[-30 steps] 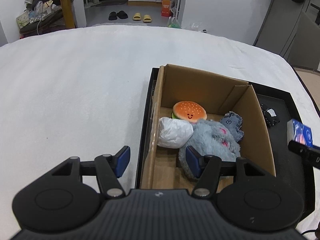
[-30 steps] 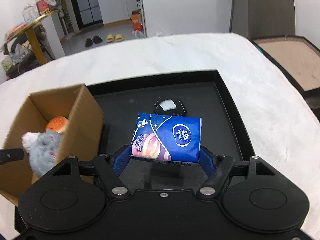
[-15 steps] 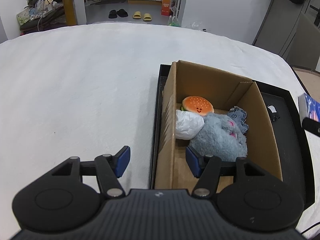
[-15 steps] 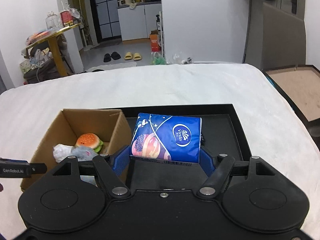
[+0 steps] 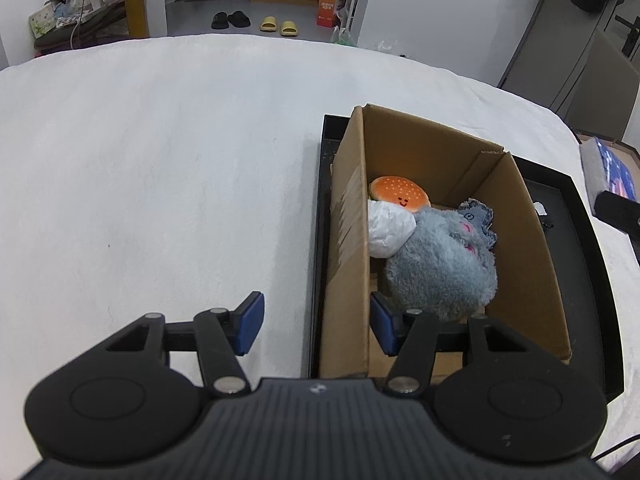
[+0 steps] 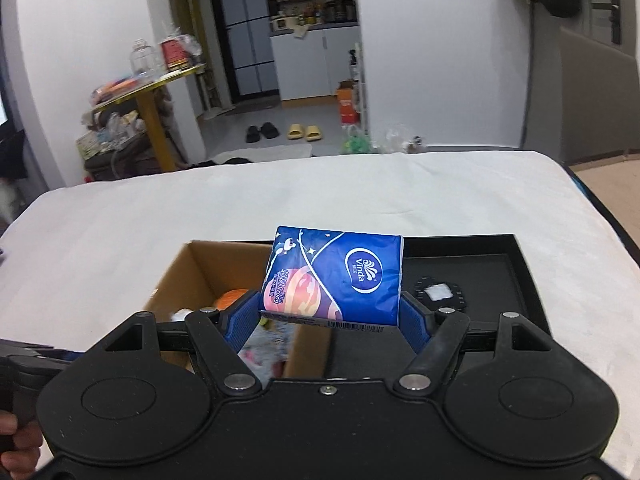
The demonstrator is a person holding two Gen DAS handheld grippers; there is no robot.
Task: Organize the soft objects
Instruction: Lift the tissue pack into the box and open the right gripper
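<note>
A cardboard box (image 5: 348, 240) stands on a black tray (image 5: 592, 264). In it lie a burger plush (image 5: 400, 198), a white soft bundle (image 5: 388, 228) and a grey plush (image 5: 440, 268). My left gripper (image 5: 318, 322) is open and empty, its fingers astride the box's left wall. My right gripper (image 6: 330, 314) is shut on a blue tissue pack (image 6: 336, 278) and holds it in the air above the box (image 6: 192, 280) and tray (image 6: 500, 264). The pack also shows at the right edge of the left wrist view (image 5: 608, 170).
A small black item with a white patch (image 6: 440, 294) lies on the tray right of the box. The tray sits on a white cloth-covered surface (image 5: 160, 168). Slippers and a cluttered yellow table stand on the floor beyond.
My right gripper has risen and moved left with the tissue pack, from over the tray to over the box's right side. My left gripper has shifted left and now straddles the box's left wall.
</note>
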